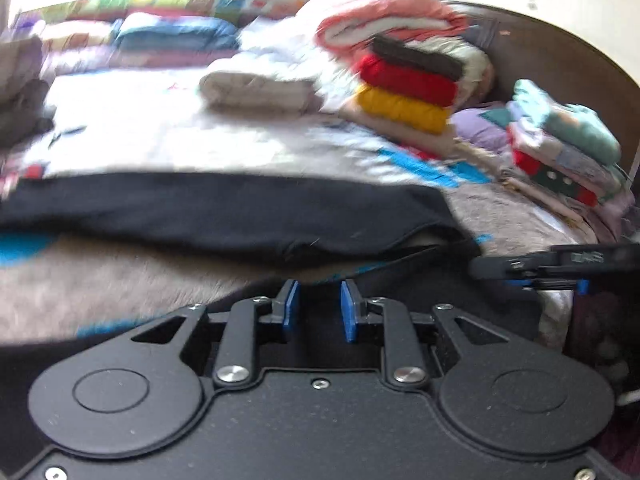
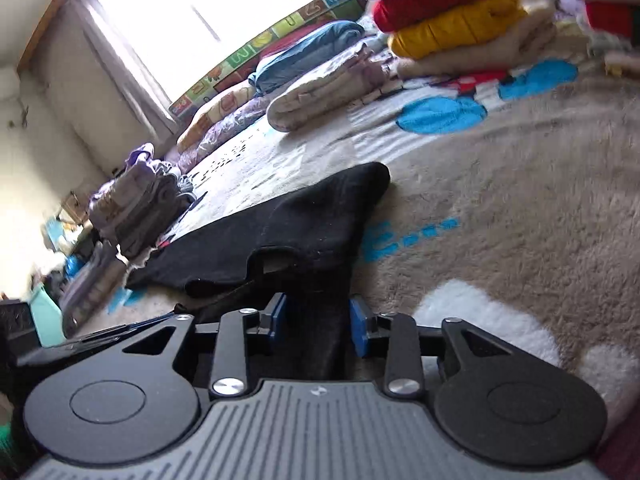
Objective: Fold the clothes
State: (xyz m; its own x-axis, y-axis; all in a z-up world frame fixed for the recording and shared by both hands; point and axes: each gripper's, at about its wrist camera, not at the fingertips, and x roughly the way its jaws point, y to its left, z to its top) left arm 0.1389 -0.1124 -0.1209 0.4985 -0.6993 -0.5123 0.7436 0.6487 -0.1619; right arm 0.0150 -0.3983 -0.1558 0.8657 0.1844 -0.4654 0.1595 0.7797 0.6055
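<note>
A black garment (image 1: 224,208) lies spread flat on the bed's beige fleece blanket (image 1: 100,276); it also shows in the right wrist view (image 2: 304,220). My left gripper (image 1: 319,296) hangs low over the garment's near edge, its blue pads apart with black cloth between them, not pinched. My right gripper (image 2: 318,318) has its blue pads apart around a strip of the same black cloth. The right gripper also shows at the right edge of the left wrist view (image 1: 560,266).
Folded stacks stand at the back: black, red and yellow items (image 1: 408,88), a mixed pile (image 1: 568,148), a beige roll (image 1: 256,90). A grey-purple pile (image 2: 136,204) sits near the bed's left edge. A wooden headboard (image 1: 560,60) curves behind; a window (image 2: 200,12) glares.
</note>
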